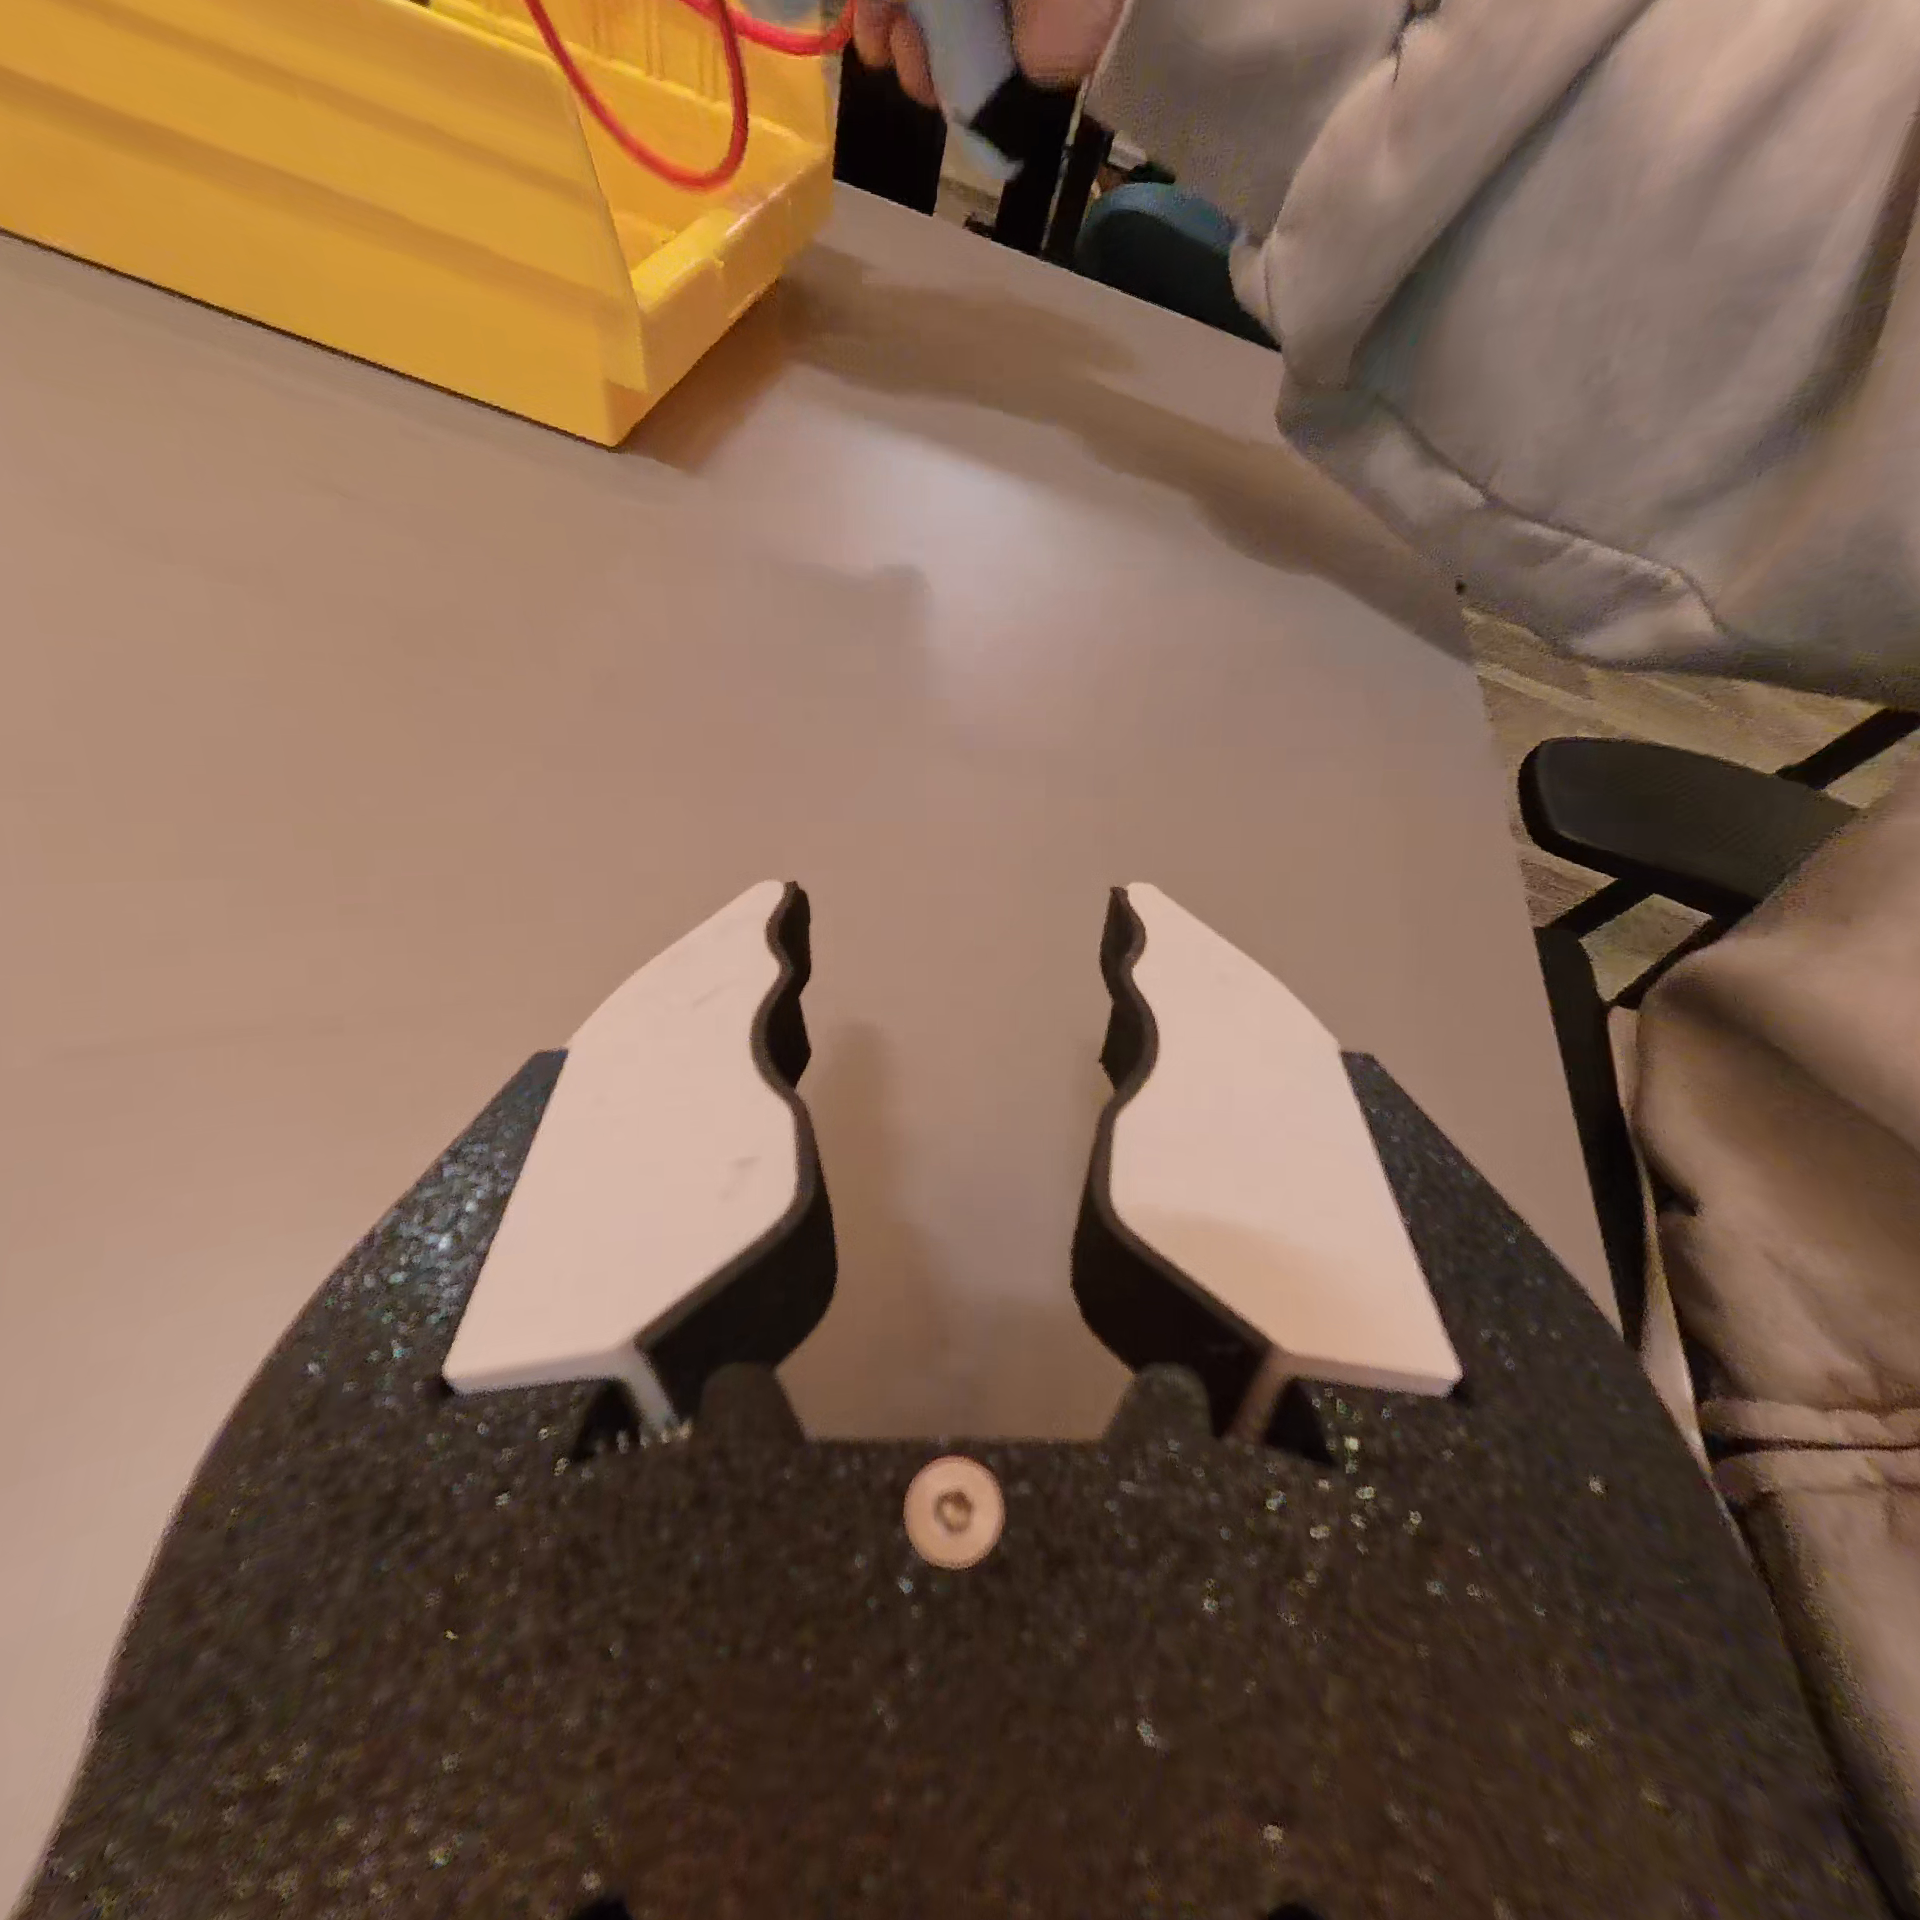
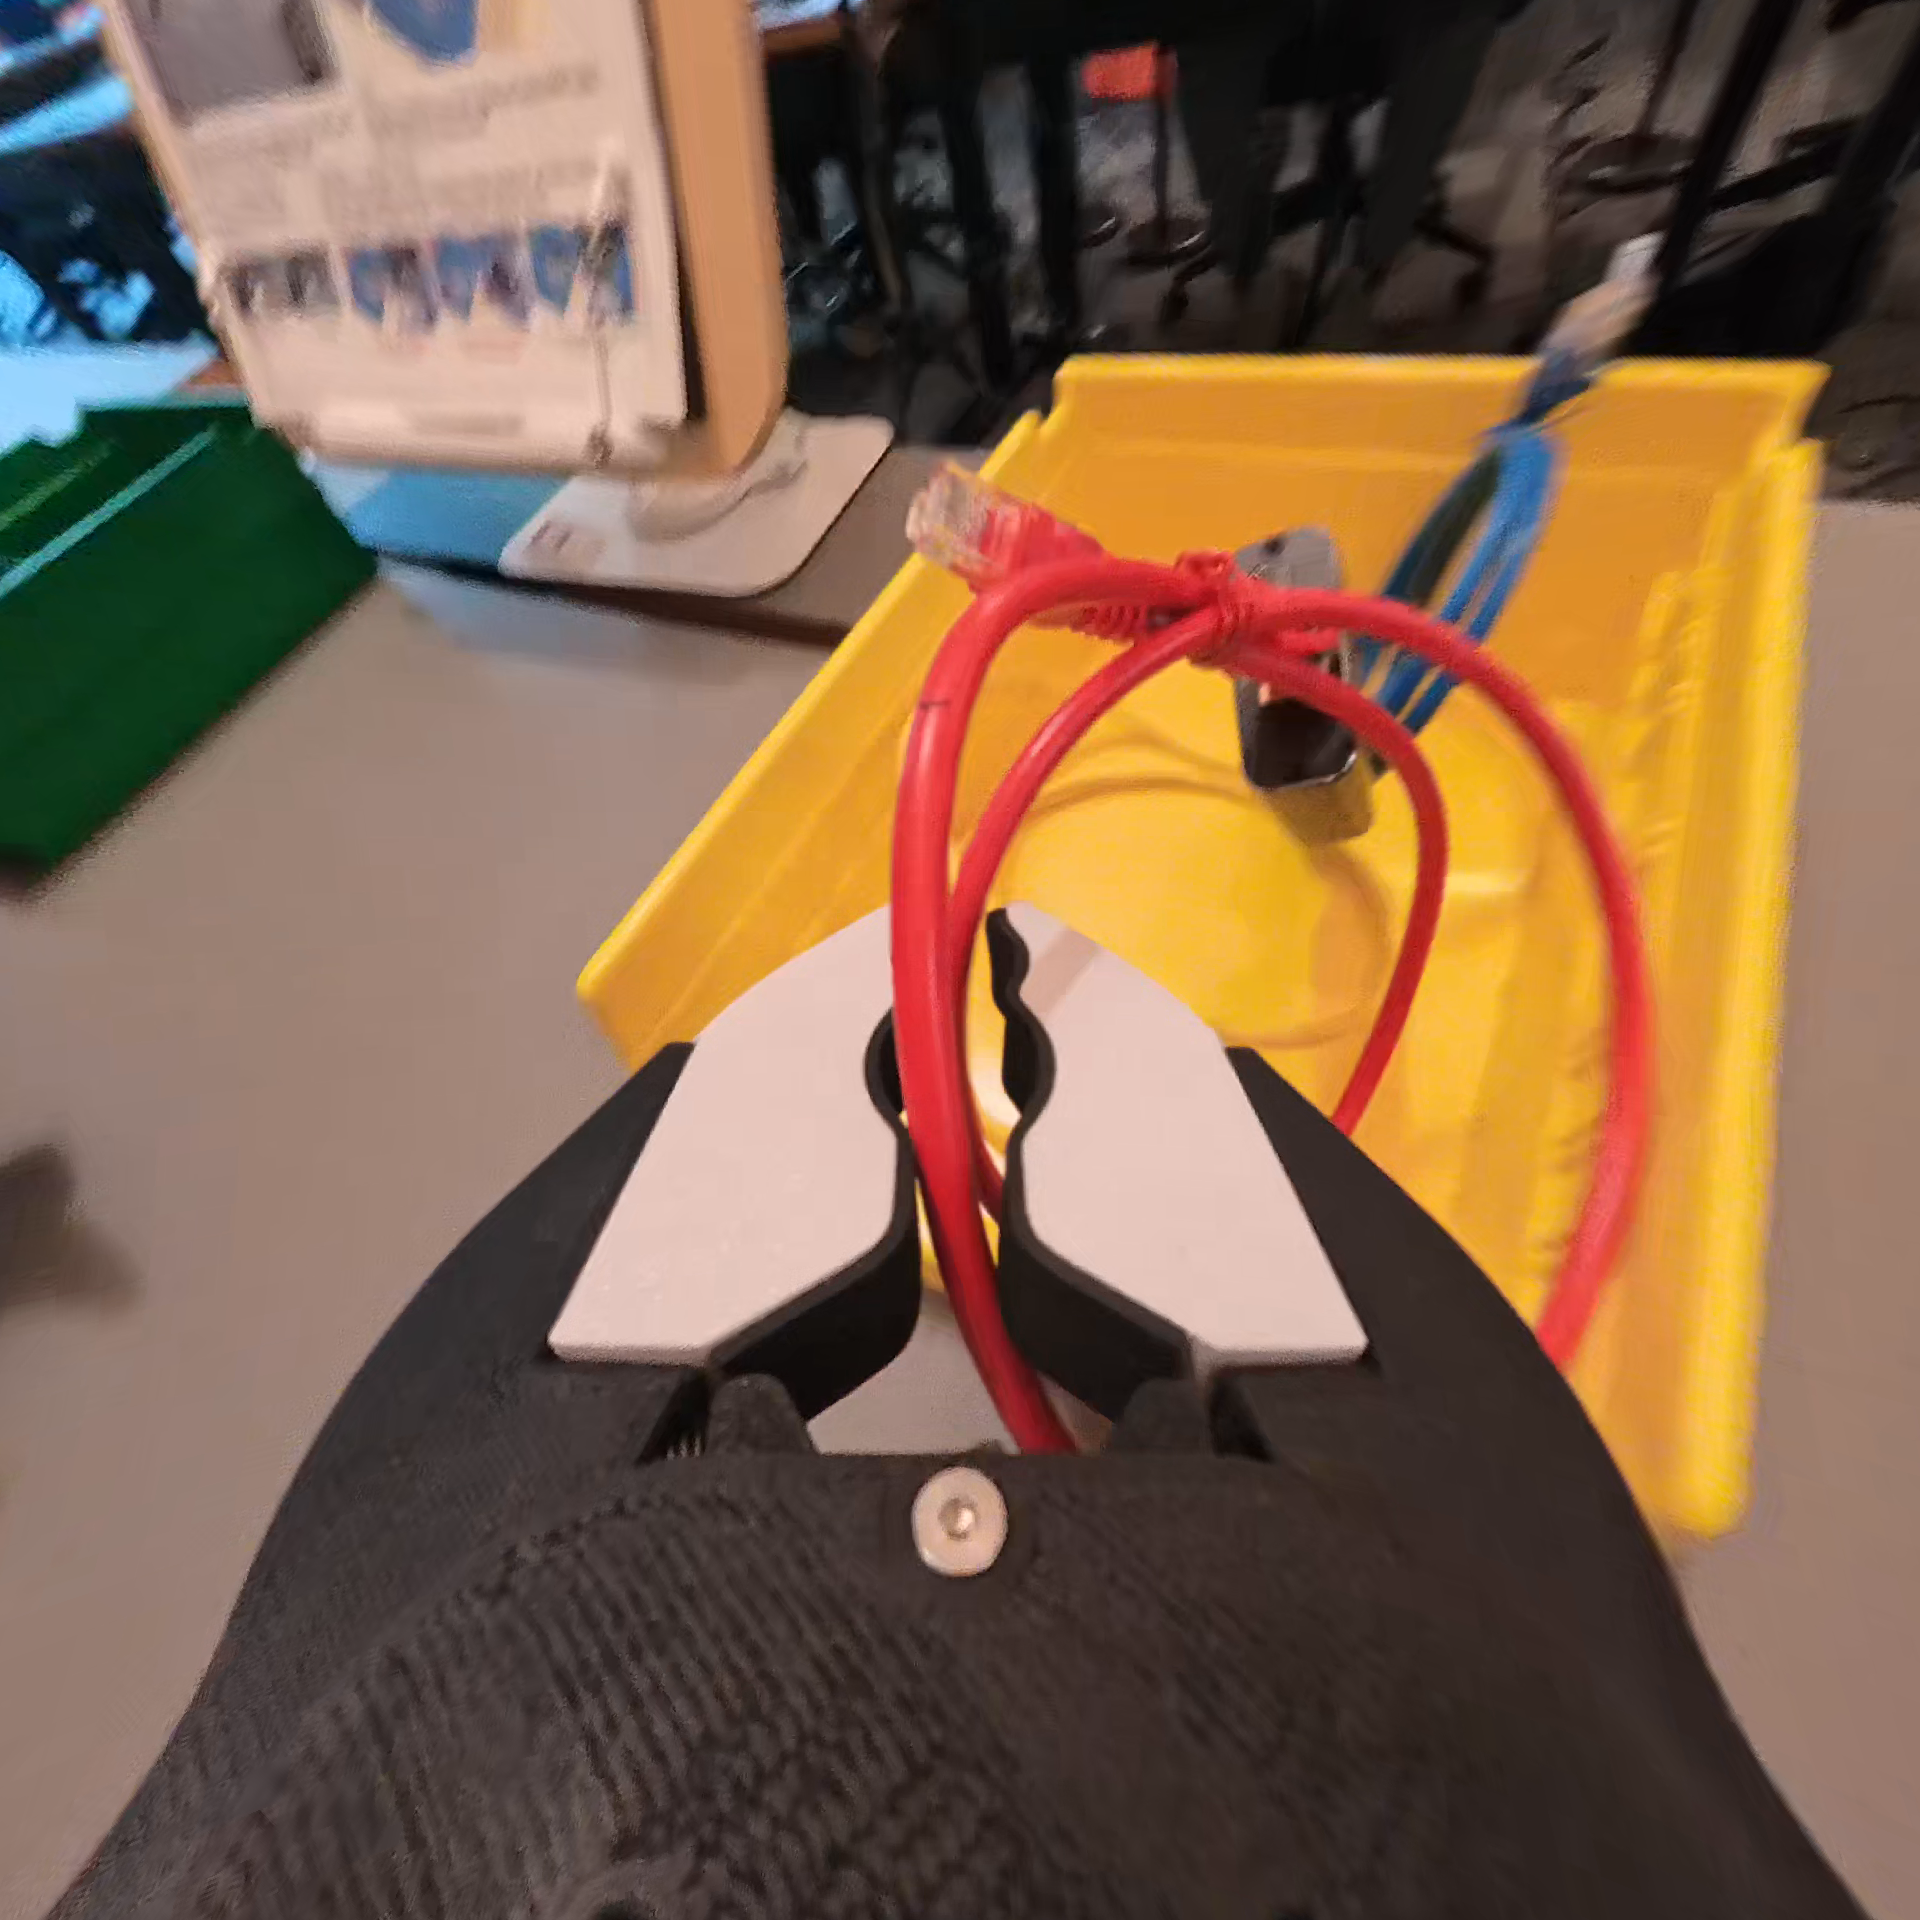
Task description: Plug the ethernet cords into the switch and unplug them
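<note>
Right gripper (image 2: 951,1039) clenched on looped red ethernet cord (image 2: 920,883) btwn fingers – clear plug points up-left, loop upright over yellow bin (image 2: 790,831). Left gripper (image 1: 956,935) released, empty.

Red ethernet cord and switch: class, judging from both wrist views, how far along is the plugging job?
Early. Done: the right tool has closed on the red ethernet cord, coiled and tied, above the yellow bin. In hand: lifting it out. Left: the blue cord sits in the bin, nothing is visibly plugged, and the left tool is open over the bare table.
</note>
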### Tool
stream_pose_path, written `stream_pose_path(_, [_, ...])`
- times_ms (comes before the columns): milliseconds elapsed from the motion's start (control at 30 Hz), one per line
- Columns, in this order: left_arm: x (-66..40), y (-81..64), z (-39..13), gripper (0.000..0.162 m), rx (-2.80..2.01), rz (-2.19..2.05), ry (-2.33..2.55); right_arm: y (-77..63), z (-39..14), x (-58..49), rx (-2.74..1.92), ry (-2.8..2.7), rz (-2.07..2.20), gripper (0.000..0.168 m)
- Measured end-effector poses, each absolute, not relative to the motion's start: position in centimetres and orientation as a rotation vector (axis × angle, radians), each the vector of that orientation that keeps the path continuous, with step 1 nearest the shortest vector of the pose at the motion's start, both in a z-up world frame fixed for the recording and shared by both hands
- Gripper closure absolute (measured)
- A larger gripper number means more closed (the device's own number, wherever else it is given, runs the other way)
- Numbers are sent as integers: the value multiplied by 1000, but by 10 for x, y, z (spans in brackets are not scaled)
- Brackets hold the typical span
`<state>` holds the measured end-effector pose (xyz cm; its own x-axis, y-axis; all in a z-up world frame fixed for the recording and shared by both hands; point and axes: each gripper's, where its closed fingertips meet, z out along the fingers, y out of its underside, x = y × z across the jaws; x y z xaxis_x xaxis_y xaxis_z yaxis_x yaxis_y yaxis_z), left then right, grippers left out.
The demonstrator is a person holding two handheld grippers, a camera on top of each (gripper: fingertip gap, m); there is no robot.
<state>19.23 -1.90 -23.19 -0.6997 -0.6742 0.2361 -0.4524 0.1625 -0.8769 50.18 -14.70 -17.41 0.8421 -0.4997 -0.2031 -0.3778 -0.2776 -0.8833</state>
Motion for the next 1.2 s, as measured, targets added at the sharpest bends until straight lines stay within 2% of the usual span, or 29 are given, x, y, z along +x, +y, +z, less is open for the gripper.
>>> stream_pose_path(100, [194, -27, -231, 108, -1116, -1596, 2235, -149, -215, 484, -2101, 617, -186, 141])
stream_pose_path(167, [194, -34, -228, 108, -1117, -1619, 2243, -154, -227, 489, -2162, 635, -320, 105])
stream_pose_path(433, [193, -39, -210, 107, -1069, -1513, 2217, -150, -193, 456, -2111, 485, -256, 50])
stream_pose_path(533, [216, -38, -189, 107, -1170, -1488, 2125, -164, -183, 435, -2062, 527, -198, 46])
stream_pose_path(633, [257, -39, -169, 106, -1366, -1404, 2061, -182, -162, 420, -1969, 484, -288, 50])
stream_pose_path(733, [305, -52, -151, 103, -1399, -1337, 2084, -189, -141, 439, -1861, 431, -373, 64])
stream_pose_path(800, [342, -60, -143, 104, -1429, -1303, 2057, -188, -127, 480, -1766, 511, -391, 66])
stream_pose_path(833, [361, -63, -139, 106, -1445, -1301, 2017, -184, -122, 500, -1734, 542, -380, 75])
stream_pose_path(900, [392, -70, -134, 107, -1473, -1330, 1938, -165, -125, 522, -1797, 507, -323, 82])
stream_pose_path(1000, [414, -79, -139, 102, -1556, -1357, 1890, -171, -170, 528, -2259, 476, -236, 69])
stream_pose_path(1033, [415, -83, -142, 100, -1573, -1370, 1890, -181, -170, 529, -2314, 451, -242, 76])
stream_pose_path(1067, [415, -85, -146, 100, -1568, -1378, 1902, -188, -162, 528, -2314, 414, -234, 80])
stream_pose_path(1133, [417, -83, -154, 96, -1532, -1329, 1921, -201, -136, 535, -2228, 382, -273, 67])
stream_pose_path(1200, [426, -77, -161, 95, -1515, -1270, 1906, -207, -106, 535, -2094, 374, -286, 65])
